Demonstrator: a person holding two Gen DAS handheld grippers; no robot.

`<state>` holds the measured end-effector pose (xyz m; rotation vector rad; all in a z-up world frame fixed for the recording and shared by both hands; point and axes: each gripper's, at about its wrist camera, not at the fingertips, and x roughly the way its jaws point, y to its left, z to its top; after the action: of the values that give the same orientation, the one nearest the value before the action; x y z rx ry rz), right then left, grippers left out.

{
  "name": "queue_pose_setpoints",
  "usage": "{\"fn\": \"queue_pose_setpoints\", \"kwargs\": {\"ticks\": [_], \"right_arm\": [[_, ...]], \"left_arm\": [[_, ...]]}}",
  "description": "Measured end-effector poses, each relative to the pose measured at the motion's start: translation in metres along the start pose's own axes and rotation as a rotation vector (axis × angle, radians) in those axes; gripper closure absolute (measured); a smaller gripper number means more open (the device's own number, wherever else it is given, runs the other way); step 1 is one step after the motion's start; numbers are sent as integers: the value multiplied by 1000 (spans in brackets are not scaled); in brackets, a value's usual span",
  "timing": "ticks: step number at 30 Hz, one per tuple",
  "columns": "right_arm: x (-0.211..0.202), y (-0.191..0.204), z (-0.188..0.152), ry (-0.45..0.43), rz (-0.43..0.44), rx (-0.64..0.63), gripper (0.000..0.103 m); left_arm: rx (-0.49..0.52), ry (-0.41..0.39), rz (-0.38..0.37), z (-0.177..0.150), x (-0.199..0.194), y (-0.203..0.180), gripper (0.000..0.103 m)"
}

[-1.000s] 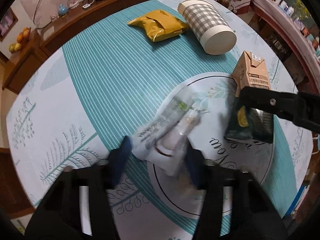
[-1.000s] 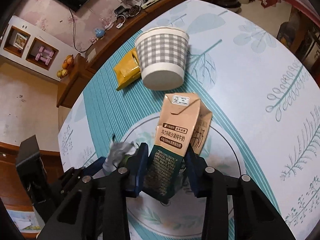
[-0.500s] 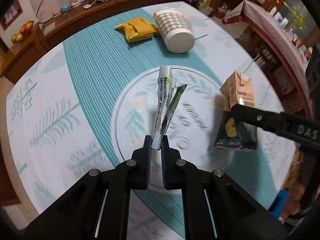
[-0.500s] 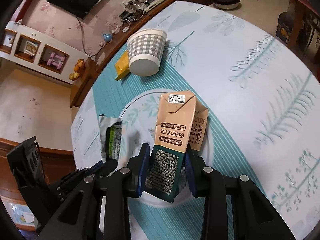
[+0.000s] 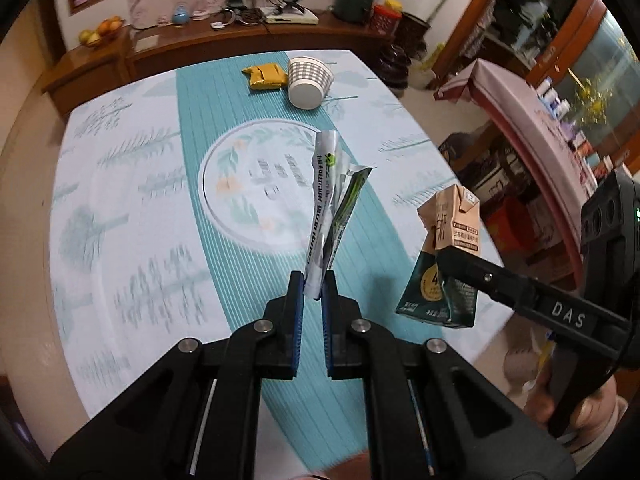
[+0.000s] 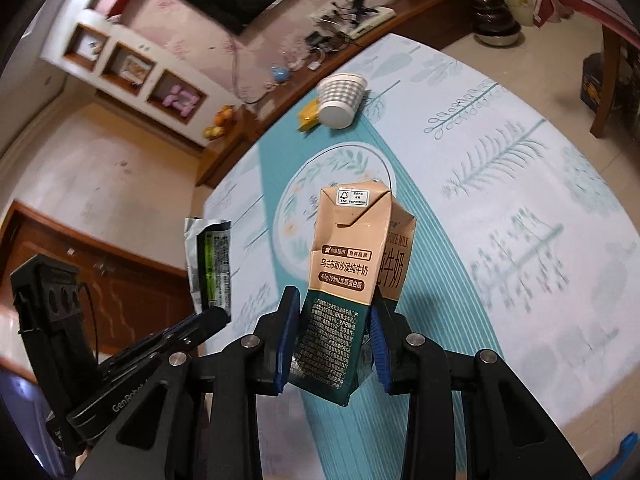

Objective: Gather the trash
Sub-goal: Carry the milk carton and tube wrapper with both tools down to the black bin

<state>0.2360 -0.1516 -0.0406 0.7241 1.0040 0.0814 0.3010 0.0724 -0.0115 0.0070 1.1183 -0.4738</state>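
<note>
Both grippers are loaded and up off the table [image 5: 120, 208] right now. The left gripper [image 5: 312, 286] is pinched nearly closed on the bottom end of a silver wrapper [image 5: 324, 208], which sticks straight up from the blue pads, crumpled and folded lengthwise. The right gripper [image 6: 334, 320] is squeezed around the dark green lower half of a milk carton [image 6: 352, 256], upright and a bit dented, tan top pointing away from the camera. In the left view the carton hangs just right of the wrapper, over the table's near edge. Far back on the teal cloth, a checked cup [image 5: 308, 80] lies on its side, touching a yellow packet [image 5: 264, 76].
</note>
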Motion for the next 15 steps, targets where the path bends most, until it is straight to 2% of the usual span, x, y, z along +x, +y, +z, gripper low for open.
{"fn": "queue_pose_setpoints", "kwargs": {"ticks": [7,11,15], "right_arm": [[-93,-12,-69,-6,54,-122,71],[-136,-30,-109,6,64,-174,71],[-162,-57,-148,46,66,-166,71]], "left_arm": [[-54,-55,32,-94,-57,-62,97],[-80,-51,36,-145,-69,-97,97],[-96,-13,31,-191,-72,-123,97]]}}
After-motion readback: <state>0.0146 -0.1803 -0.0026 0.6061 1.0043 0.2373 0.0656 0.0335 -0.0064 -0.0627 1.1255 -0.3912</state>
